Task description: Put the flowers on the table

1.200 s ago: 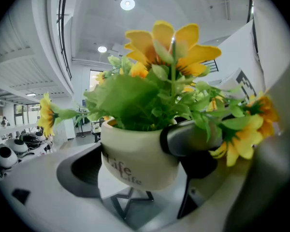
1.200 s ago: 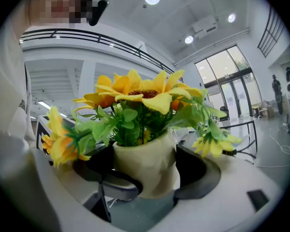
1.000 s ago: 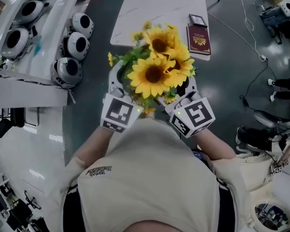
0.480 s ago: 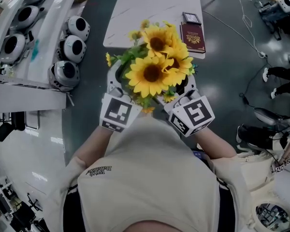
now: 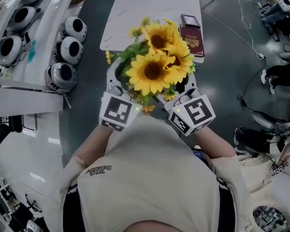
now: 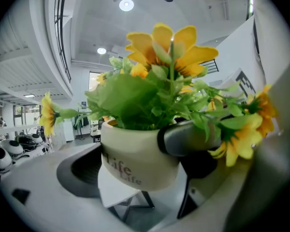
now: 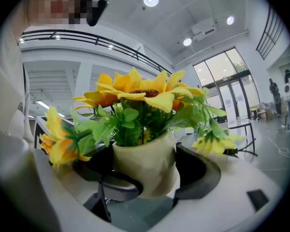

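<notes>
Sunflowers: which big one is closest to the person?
The big yellow sunflower with the brown centre, lowest in the head view, nearest the beige shirt. The other sunflowers sit beyond, toward the white table.

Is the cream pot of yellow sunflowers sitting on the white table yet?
No, the left gripper and right gripper hold the cream pot of yellow sunflowers in the air, clear of the white table.

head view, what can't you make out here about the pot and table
Head view: pot mostly hidden under the sunflowers.
Head view: table near edge partly covered by them.
Head view: small dark item beside the red book, too small to identify.
</notes>
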Tool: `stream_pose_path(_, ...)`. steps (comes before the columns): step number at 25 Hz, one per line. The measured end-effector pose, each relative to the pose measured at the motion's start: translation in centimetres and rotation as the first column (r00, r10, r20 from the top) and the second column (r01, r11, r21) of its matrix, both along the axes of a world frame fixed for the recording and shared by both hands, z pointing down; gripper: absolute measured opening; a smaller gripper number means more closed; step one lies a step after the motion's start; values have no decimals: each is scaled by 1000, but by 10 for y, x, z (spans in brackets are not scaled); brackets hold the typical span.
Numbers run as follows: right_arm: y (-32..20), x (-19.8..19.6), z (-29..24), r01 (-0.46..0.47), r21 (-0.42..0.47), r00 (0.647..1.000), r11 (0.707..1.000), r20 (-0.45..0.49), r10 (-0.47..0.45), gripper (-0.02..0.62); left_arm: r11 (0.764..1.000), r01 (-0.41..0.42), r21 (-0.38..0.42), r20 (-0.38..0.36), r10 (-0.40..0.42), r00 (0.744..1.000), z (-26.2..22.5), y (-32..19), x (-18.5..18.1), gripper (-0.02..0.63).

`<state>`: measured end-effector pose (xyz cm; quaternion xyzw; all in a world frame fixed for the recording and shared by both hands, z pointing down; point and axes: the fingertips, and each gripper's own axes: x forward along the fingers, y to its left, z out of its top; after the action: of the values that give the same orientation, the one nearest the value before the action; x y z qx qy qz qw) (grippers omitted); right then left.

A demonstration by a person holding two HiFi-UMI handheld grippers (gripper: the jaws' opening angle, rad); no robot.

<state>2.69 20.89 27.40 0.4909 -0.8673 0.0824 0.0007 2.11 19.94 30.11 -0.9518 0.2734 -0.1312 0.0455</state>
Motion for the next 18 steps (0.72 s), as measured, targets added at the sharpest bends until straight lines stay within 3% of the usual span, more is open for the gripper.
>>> stream_pose_path(18, -117, 15, 6, 3, -11, 1000, 1000, 8, -3, 417, 1000, 4, -8, 4, -4, 1000, 6, -117, 15, 483)
